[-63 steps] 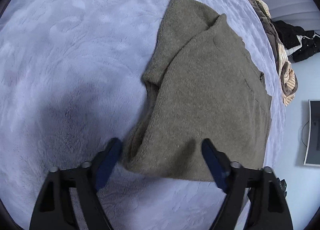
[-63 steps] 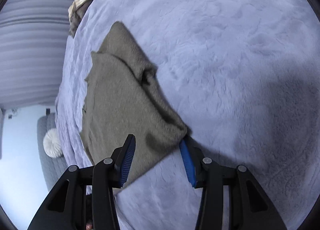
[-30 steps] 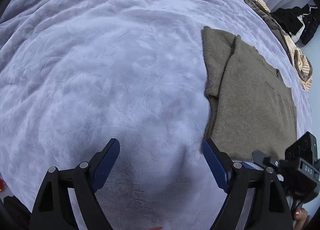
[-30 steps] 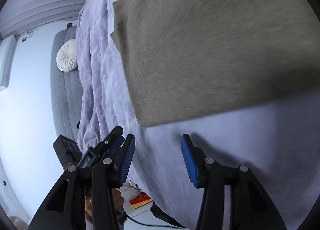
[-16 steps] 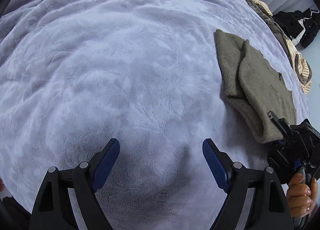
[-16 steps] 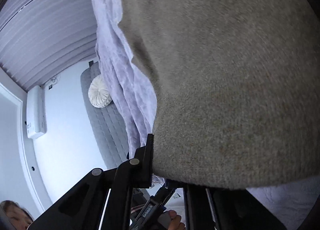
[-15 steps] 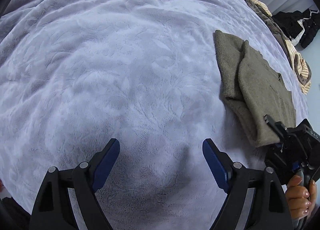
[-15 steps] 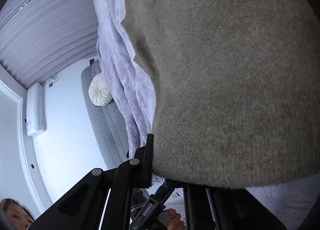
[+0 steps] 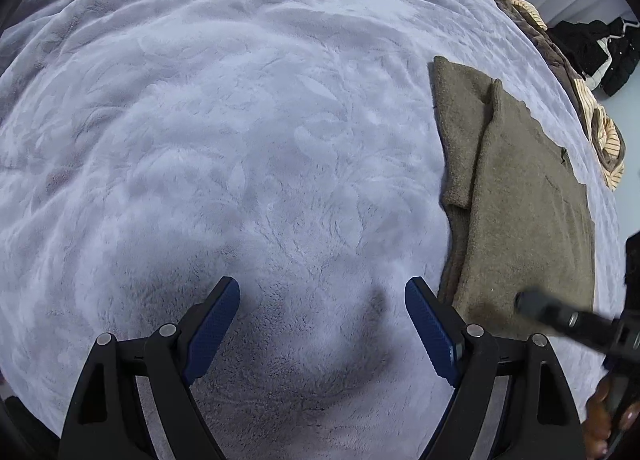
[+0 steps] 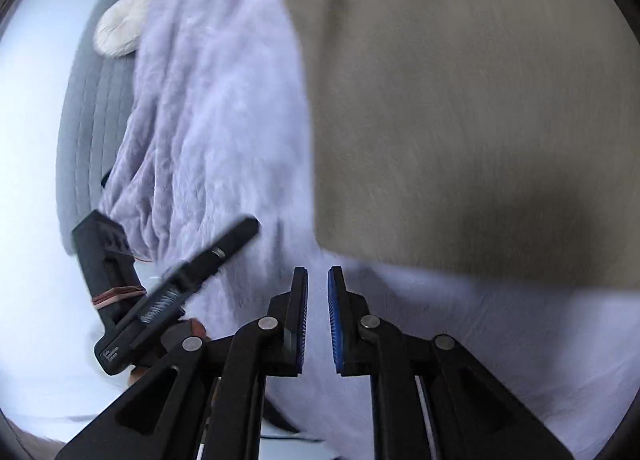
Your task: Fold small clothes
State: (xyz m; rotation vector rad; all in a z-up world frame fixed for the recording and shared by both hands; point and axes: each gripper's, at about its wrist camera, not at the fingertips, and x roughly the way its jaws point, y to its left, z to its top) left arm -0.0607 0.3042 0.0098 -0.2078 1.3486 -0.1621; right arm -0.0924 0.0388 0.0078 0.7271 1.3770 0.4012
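Observation:
An olive-brown knitted sweater [image 9: 528,196] lies folded flat on the lavender blanket [image 9: 240,140], right of my left gripper [image 9: 322,284]. That gripper hovers open over bare blanket, holding nothing. My right gripper [image 10: 317,270] hangs just off the sweater's [image 10: 460,100] near edge. Only a narrow gap shows between its blue pads, nothing is in it, and the jaws are opening. In the left wrist view the right gripper [image 9: 528,302] is a blurred dark bar over the sweater's near corner. One finger [image 10: 224,248] of the left gripper shows in the right wrist view.
A heap of striped tan clothes [image 9: 600,128] and a black garment [image 9: 596,48] lie at the bed's far right edge. A grey padded headboard [image 10: 80,100] with a round white cushion [image 10: 116,28] stands beyond the blanket [image 10: 224,120]. A hand [image 9: 612,420] holds the right gripper.
The right gripper has let go of the sweater's lifted edge, which now lies flat. It has drawn back, risen and rolled, with its jaws nearly together. The left gripper has stayed put.

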